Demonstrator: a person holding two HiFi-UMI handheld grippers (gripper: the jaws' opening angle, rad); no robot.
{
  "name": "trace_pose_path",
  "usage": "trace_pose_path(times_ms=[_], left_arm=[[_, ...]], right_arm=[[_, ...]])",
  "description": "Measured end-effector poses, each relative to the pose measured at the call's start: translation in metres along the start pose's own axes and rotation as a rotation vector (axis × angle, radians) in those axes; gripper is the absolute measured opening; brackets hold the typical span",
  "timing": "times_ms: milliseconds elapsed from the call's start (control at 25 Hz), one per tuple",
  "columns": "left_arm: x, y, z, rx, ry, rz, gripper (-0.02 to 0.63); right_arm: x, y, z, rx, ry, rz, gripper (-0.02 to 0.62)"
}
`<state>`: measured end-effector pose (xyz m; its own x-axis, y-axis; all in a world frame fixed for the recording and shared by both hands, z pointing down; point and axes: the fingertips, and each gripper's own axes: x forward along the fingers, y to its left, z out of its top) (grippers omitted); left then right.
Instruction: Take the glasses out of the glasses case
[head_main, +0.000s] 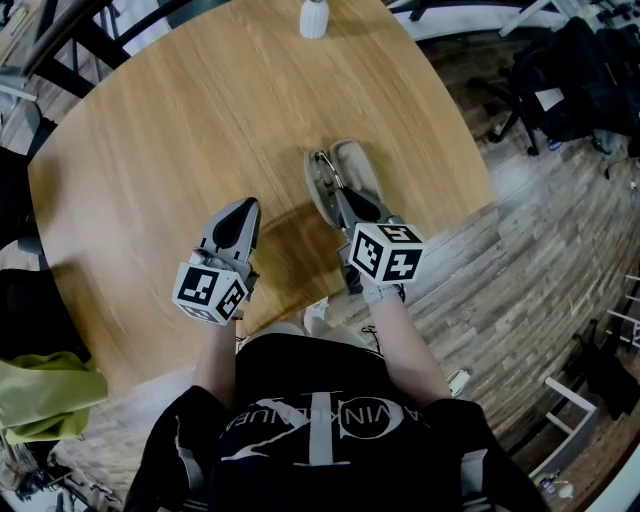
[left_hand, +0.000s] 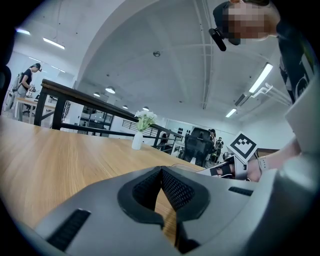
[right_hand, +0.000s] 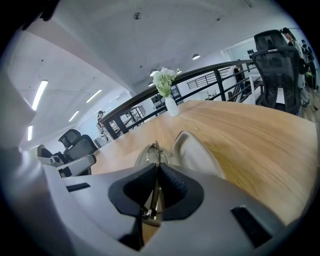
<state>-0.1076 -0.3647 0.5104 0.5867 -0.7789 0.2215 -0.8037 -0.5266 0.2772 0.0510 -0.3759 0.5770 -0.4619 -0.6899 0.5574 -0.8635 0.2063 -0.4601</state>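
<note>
Jaws of my L gripper (head_main: 241, 212) are together w/ nothing between them, low over the table (head_main: 180, 110) and well left of the open glasses case (head_main: 357, 163); I judge it should come across and pin the case shell before any lift. Glasses (head_main: 325, 176) lie in the case, thin frame nipped between the pads of my R gripper (head_main: 343, 197), which is clamped on it. Recommend a slow lift along the frame's plane, no twist, min. squeeze, so the temples clear the rim w/o dragging the case.
</note>
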Motion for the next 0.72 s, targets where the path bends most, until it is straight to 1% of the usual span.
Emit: trace_pose_path(times_ms=[240, 720], left_arm=[[-0.005, -0.004, 0.006, 0.004, -0.014, -0.001, 0.015], [-0.022, -0.012, 0.017, 0.019, -0.042, 0.018, 0.015]], right_arm=[[-0.009, 0.004, 0.006, 0.005, -0.024, 0.012, 0.041], [-0.032, 0.020, 0.014, -0.023, -0.070, 0.051, 0.041]])
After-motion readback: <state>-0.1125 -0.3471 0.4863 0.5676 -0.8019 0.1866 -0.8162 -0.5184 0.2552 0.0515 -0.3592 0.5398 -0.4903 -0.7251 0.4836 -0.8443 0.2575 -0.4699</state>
